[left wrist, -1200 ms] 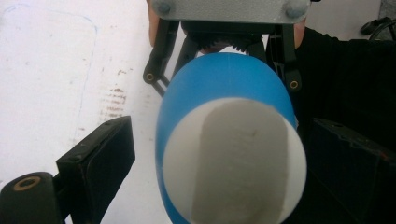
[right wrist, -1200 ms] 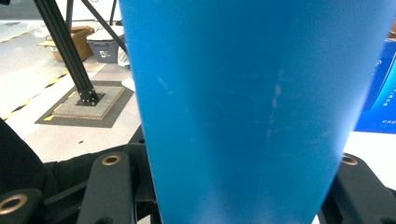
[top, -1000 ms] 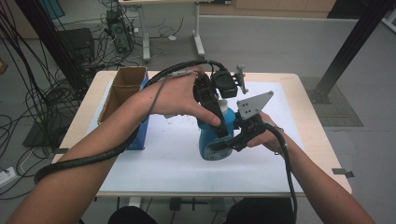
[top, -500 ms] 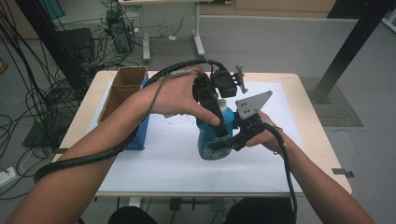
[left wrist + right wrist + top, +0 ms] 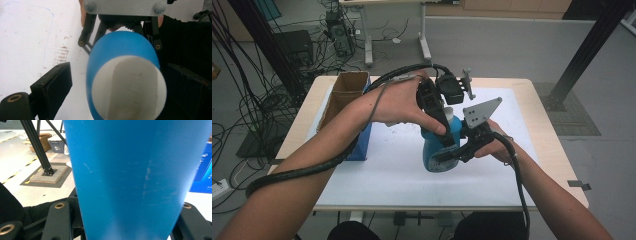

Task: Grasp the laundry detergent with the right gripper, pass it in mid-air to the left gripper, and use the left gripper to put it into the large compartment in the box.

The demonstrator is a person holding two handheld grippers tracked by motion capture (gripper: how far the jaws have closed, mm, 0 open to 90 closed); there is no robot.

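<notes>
Holding a blue bottle (image 5: 439, 150) up off the middle of the tabletop (image 5: 532, 100), over the white sheet (image 5: 382, 175) covering most of it. Largest first: pale wood tabletop, flat matte white sheet with faint smudges and a thin blue outline near one edge. Brown cardboard box (image 5: 343, 92) open at the top, sits at the left edge of the tabletop, with a blue box (image 5: 362, 145) just beside it.

Bottle is smooth hard plastic, glossy blue, slightly scuffed, oval in section, tapering upward to a white cap (image 5: 451, 114). Its lower end looks white and flat in the left gripper view.

My right gripper (image 5: 447, 156) is clamped on the bottle's lower body, jaws on either side of it, pads pressing on the plastic. My left gripper (image 5: 439, 125) comes down from above; its jaws stand spread with the bottle between them, one jaw clearly off the plastic, so I call it not yet gripping.

Step in hand, my guess: get the left jaws onto the upper part or cap. To do it well I'd keep the right clamp firm and steady, centre the left jaws on the narrow sides, and close slowly, since slick rounded plastic may twist or slip.
</notes>
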